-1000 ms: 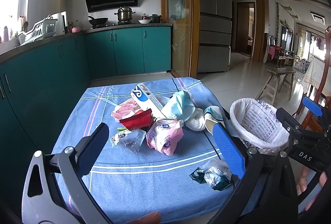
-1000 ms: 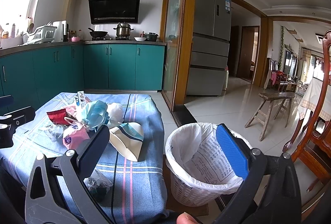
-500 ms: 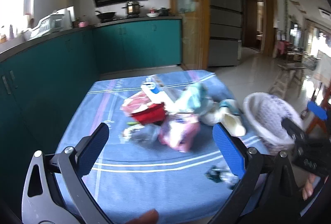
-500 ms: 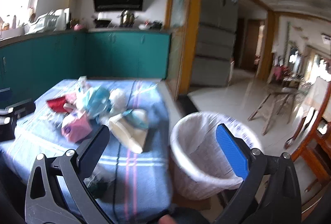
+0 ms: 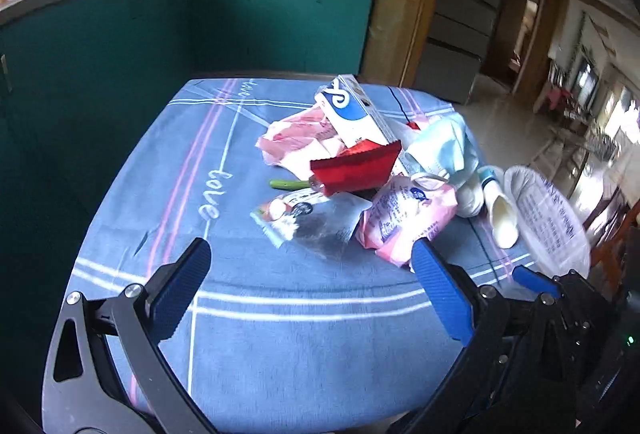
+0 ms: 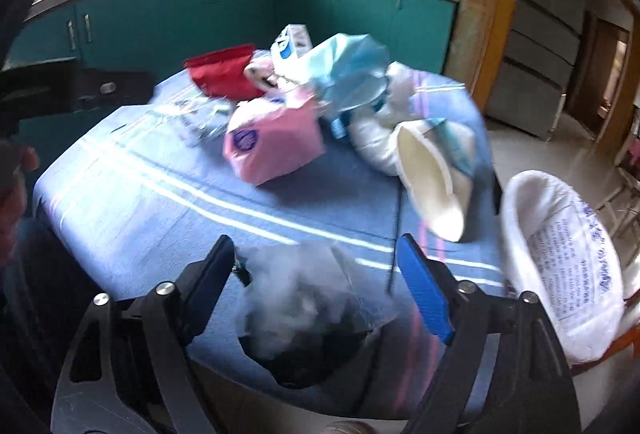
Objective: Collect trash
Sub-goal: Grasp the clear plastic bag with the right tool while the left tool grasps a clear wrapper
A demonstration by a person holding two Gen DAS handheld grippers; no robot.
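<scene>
Your right gripper (image 6: 316, 270) is closing around the crumpled clear plastic bag (image 6: 308, 306). The bag sits between the jaws, but the pads don't look to be pressing on it yet, and motion blur makes contact hard to call. The bag is at the near edge of the blue tablecloth (image 6: 160, 201), right under the claw.

Handling, my read: very light, soft, collapses under load, film is slippery. Take it across the bunched middle where the folds stack, not a loose flap, or it'll slide out. Close fully, since there's nothing rigid to crush.

Looks: translucent grey-white crinkled film, with something dark inside or under it, can't tell which.

The lined trash basket (image 6: 560, 266) is just off your right finger (image 6: 424, 298), a short carry.

Your left gripper (image 5: 308, 278) is wide and holding nothing. The rest of the pile lies ahead of it: clear wrapper (image 5: 316, 222) nearest, pink tissue pack (image 5: 404, 218) by its right finger, red pouch (image 5: 356, 169) beyond.
</scene>
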